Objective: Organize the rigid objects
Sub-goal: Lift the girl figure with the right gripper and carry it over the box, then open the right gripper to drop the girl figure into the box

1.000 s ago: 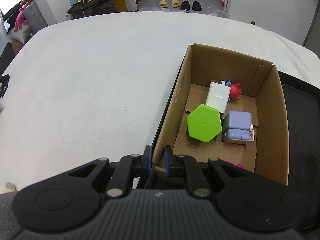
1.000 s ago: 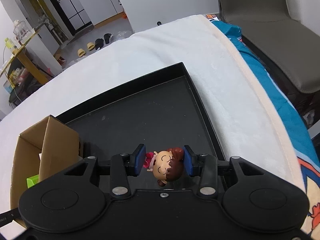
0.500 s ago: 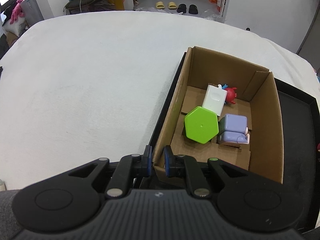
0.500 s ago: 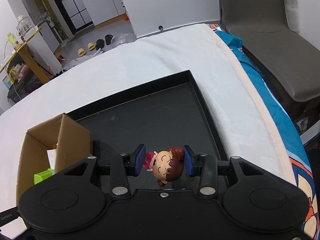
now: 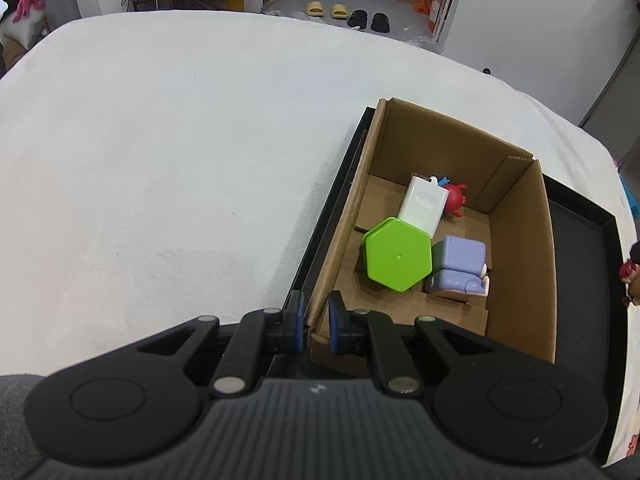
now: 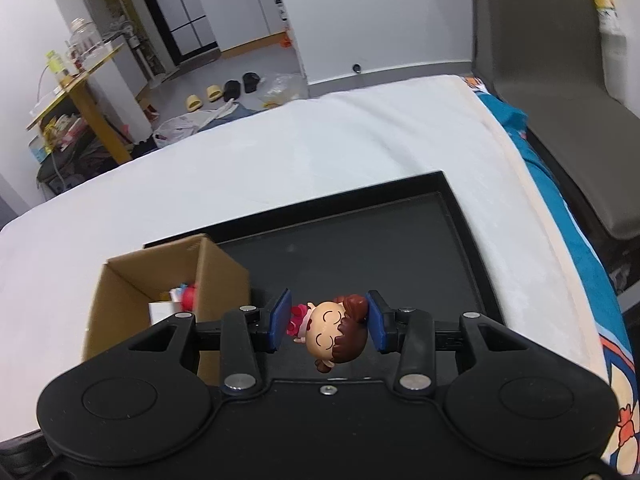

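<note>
where the white blanket spreads smooth over the bed, a shallow black tray lies on it, and a brown cardboard box stands in the tray's left part. the left gripper has its blue pads pinched on the box's near corner wall. inside the box lie a green hexagonal case, a white rectangular block leaning behind it, a lilac toy just beside the green case, and a small red figure at the far wall.

the right gripper clamps a little doll figurine, brown-haired with a pink bow, sideways between its pads, held above the tray's dark floor just right of the box.

along the bed's right edge a teal patterned sheet shows under the blanket, and a grey padded chair stands beside it. beyond the foot of the bed the floor is grey, with yellow slippers and black slippers side by side, a yellow shelf crowded with jars and packets, and white cabinets against the far wall.
</note>
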Demonstrator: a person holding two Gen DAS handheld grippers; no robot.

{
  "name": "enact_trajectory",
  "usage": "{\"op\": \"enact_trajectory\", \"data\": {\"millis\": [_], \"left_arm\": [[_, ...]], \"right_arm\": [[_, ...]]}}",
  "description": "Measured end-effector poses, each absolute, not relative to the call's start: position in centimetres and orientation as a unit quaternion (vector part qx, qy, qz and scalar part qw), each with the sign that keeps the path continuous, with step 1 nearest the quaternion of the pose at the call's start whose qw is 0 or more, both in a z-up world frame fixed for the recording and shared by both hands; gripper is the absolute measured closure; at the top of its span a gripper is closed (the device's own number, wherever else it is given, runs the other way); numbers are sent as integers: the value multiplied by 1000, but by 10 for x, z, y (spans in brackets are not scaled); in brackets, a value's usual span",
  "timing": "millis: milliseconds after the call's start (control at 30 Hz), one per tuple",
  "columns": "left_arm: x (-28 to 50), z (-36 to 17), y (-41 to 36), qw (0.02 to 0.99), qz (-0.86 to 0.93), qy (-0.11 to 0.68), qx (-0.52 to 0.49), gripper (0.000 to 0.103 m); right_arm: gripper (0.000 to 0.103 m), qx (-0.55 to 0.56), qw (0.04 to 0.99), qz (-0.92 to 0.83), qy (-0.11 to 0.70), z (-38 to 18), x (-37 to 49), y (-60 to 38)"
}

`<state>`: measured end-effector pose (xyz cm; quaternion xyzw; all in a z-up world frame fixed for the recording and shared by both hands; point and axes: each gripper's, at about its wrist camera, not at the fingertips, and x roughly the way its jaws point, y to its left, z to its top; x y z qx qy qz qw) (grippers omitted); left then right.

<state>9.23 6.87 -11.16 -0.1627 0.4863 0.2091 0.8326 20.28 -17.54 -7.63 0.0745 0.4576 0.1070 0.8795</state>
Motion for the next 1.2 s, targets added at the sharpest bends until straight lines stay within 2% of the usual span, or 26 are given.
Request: {"op": "enact_trajectory", "data": {"millis": [1000, 1100, 1200], "left_arm": [[87, -116, 90, 832, 180, 475, -223, 91], [86, -116, 90, 833, 174, 474, -224, 90], [86, -115, 90, 833, 178, 475, -223, 90]], "right_arm": [[62, 30, 877, 176, 445, -53, 221, -59], [52, 20, 885, 178, 430, -48, 217, -56], [52, 29, 882, 177, 435, -48, 215, -63]]}}
